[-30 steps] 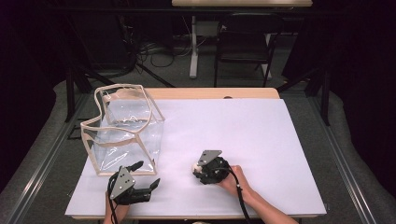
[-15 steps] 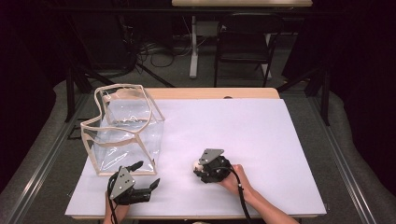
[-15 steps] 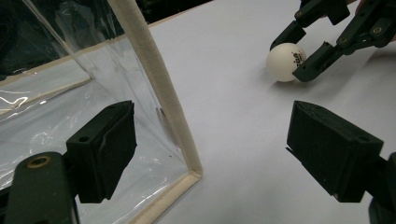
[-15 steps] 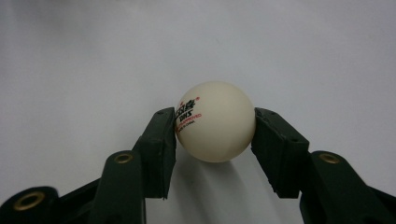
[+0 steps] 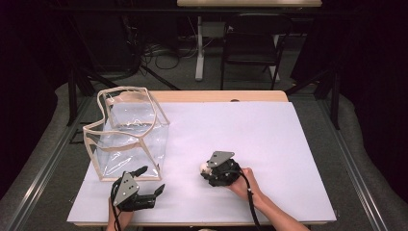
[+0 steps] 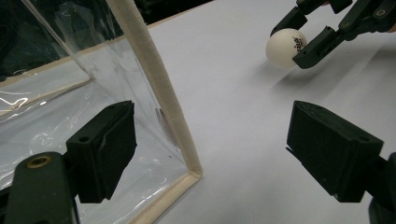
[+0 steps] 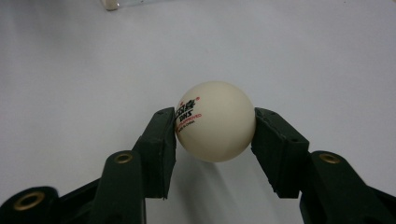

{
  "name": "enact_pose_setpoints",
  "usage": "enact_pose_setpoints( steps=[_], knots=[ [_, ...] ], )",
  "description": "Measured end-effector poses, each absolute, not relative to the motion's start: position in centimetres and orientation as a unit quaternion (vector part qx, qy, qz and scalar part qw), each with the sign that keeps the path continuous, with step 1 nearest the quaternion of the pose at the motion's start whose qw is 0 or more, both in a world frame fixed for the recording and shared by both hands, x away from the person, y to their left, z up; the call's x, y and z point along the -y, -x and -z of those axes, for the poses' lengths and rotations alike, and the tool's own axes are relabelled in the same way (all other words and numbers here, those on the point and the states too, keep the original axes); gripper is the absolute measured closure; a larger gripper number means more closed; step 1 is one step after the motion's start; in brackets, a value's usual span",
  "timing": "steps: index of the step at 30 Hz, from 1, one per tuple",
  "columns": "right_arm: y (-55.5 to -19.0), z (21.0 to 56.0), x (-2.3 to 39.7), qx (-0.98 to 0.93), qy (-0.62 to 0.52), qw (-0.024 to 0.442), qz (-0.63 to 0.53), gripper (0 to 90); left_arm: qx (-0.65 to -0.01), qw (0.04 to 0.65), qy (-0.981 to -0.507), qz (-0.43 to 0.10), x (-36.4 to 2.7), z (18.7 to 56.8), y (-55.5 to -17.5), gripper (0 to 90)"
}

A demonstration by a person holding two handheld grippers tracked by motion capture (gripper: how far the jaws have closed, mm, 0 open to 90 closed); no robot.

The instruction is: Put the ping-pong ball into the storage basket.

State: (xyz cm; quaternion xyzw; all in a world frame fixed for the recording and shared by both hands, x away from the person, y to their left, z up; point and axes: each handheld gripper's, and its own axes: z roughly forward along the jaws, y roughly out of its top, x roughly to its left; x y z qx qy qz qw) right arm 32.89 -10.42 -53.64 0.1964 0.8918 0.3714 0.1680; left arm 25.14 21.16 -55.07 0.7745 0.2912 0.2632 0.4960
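A white ping-pong ball [image 7: 215,121] with red print is pinched between the two black pads of my right gripper [image 7: 215,135], low over the white table. The same ball [image 5: 204,168] shows at the tip of that right gripper [image 5: 208,169] near the table's front middle, and again as a ball [image 6: 286,46] in the left gripper view. My left gripper [image 5: 150,180] rests at the front left, jaws wide apart with nothing between them. Its jaws straddle the near corner of a clear plastic bag [image 6: 154,84] with cream trim, without touching it.
The clear bag [image 5: 127,132] stands open-topped on the left half of the white table top [image 5: 250,130]. A wooden table edge [image 5: 216,96] runs along the back. Chairs, stands and cables sit on the dark floor beyond.
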Motion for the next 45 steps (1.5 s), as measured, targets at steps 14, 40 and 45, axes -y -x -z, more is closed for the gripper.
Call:
enact_pose_setpoints(
  steps=[14, 40, 45],
  knots=[
    [-32.9, 52.6, 11.0, -0.884, -0.199, 0.177, -0.384, 50.3, -0.291, 0.496, -0.775, -0.263, -21.1, 55.1, -25.1, 16.1],
    [-32.9, 51.3, 11.7, -0.874, -0.208, 0.183, -0.398, 50.4, -0.290, 0.496, -0.775, -0.262, -21.1, 55.1, -25.2, 16.1],
    [-32.9, 51.1, 11.6, -0.875, -0.206, 0.183, -0.399, 50.4, -0.289, 0.496, -0.775, -0.262, -21.1, 55.1, -25.2, 16.1]
  ],
)
